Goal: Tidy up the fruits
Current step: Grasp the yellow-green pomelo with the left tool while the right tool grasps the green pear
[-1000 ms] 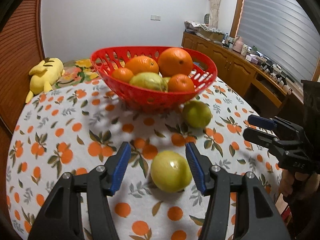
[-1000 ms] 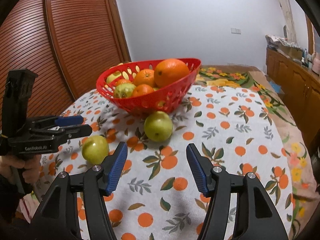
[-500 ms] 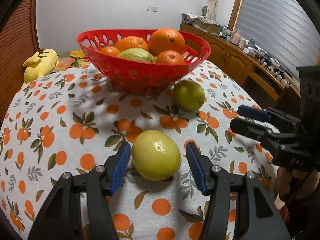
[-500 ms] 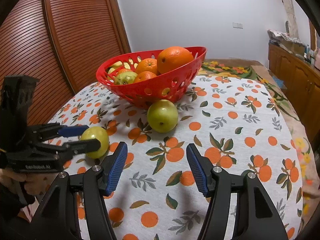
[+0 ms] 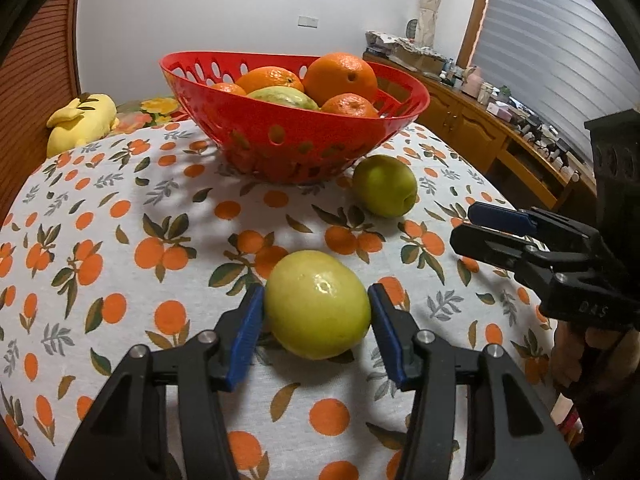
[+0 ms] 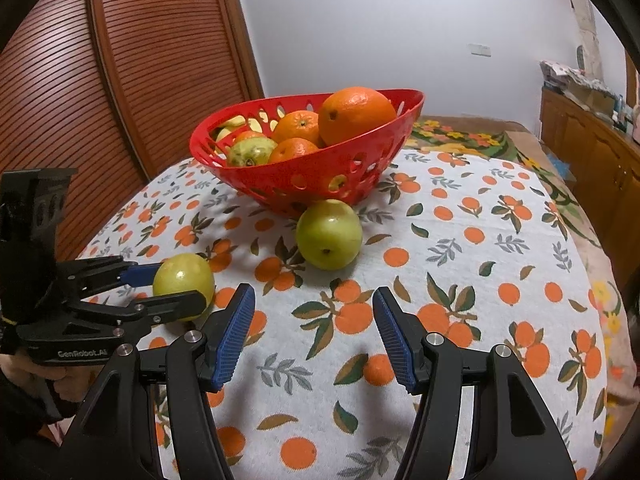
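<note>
A yellow-green fruit (image 5: 317,304) lies on the orange-print tablecloth between the blue pads of my left gripper (image 5: 316,309). Its jaws are closing and both pads meet the fruit's sides. The right wrist view shows the same grip, with the fruit (image 6: 184,276) still resting on the cloth. A greener fruit (image 5: 384,186) sits further off, against the red basket (image 5: 296,144), which holds several oranges and a green fruit. My right gripper (image 6: 314,320) hovers open and empty over the cloth, short of that greener fruit (image 6: 330,236).
A yellow plush toy (image 5: 80,120) lies at the table's far left edge. A wooden sideboard (image 5: 480,136) with clutter runs along the right wall. A louvred wooden door (image 6: 120,80) stands behind the table. A hand (image 5: 592,352) holds the right gripper's handle.
My left gripper came down and forward around the yellow-green fruit, and its jaws narrowed onto it. The right gripper barely moved and stayed open.
</note>
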